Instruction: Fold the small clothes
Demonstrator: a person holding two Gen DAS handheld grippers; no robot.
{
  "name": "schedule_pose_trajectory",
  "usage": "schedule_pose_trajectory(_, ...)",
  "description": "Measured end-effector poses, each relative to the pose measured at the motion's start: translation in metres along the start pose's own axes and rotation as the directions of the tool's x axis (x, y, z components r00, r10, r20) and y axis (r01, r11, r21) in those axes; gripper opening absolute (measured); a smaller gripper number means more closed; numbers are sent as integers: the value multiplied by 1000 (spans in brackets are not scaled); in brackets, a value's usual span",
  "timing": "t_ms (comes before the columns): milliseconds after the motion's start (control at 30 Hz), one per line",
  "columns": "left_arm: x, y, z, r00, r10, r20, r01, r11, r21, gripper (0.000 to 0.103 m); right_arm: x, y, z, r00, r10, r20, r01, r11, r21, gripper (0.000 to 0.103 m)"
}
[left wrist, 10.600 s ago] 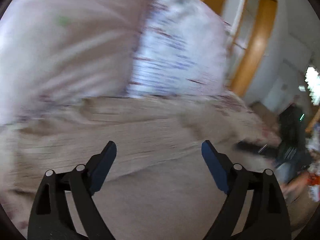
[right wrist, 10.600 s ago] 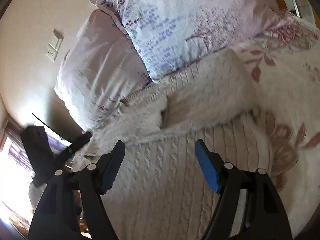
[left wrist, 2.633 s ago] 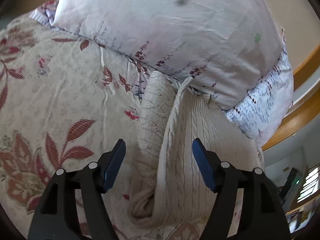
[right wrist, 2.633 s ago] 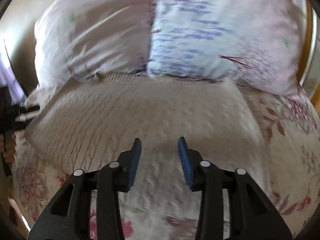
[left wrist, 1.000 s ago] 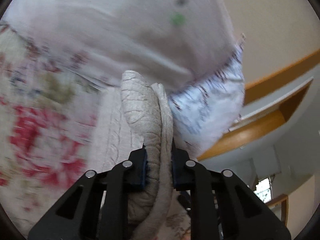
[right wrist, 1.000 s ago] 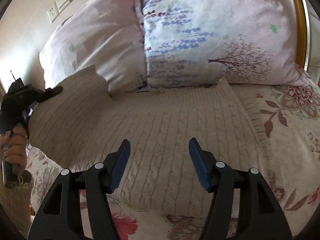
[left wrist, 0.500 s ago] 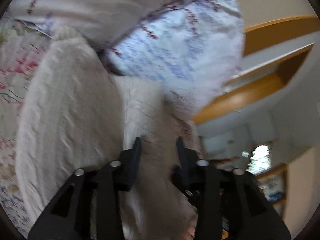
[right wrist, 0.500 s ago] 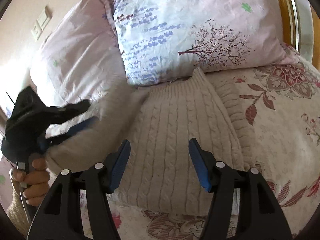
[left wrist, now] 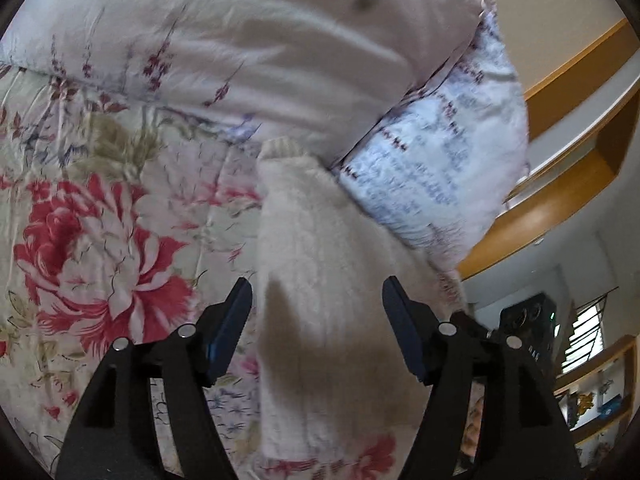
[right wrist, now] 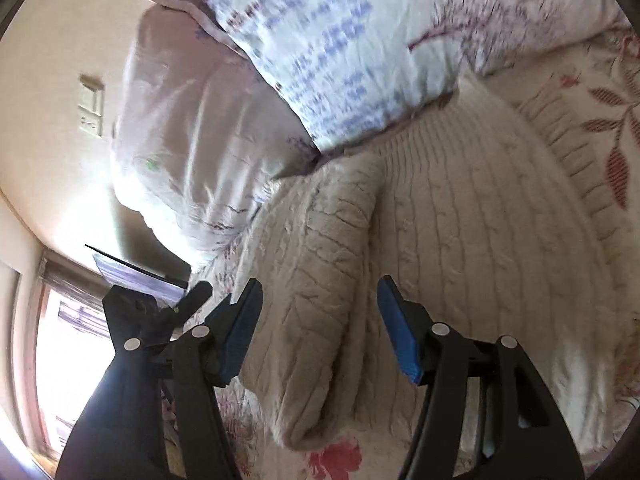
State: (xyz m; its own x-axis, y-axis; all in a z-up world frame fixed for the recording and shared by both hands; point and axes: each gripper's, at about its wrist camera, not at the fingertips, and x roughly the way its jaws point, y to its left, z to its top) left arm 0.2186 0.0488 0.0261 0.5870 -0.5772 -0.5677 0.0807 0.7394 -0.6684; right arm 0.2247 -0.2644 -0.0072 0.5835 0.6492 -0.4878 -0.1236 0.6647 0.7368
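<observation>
Cream knit sweater (right wrist: 460, 240) lies folded lengthwise, running toward the pillows (right wrist: 320, 40).

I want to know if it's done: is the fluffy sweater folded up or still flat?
Partly folded. The cream cable-knit sweater has its left side flap doubled over the body, lying on the floral bedspread.

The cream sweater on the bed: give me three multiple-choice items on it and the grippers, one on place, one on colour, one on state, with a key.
1. The sweater lies:
A. on the floral bedspread, below the pillows
B. on a chair
C. on the floor

2. The gripper pads are:
A. red
B. blue
C. white

3. The left gripper is:
A. clamped on a sleeve
B. open, jaws just widened, sweater between them unpinched
C. holding a pillow

Key: 1 A, sweater's top edge meets the pillows; 2 B, blue shows on both grippers; 3 B, pads stand clear of the knit.
</observation>
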Motion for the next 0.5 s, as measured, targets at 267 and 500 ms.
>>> schedule_pose_trajectory(267,22,12,-12,997,-23,-73,24,1000,6,67,28,5,6,998,-21,-55,20,1000,-21,49)
schedule_pose_trajectory(500,26,16,-18,993,-86,-75,88,996,21,66,47,-2,16,997,35,-62,-32,998,52,44)
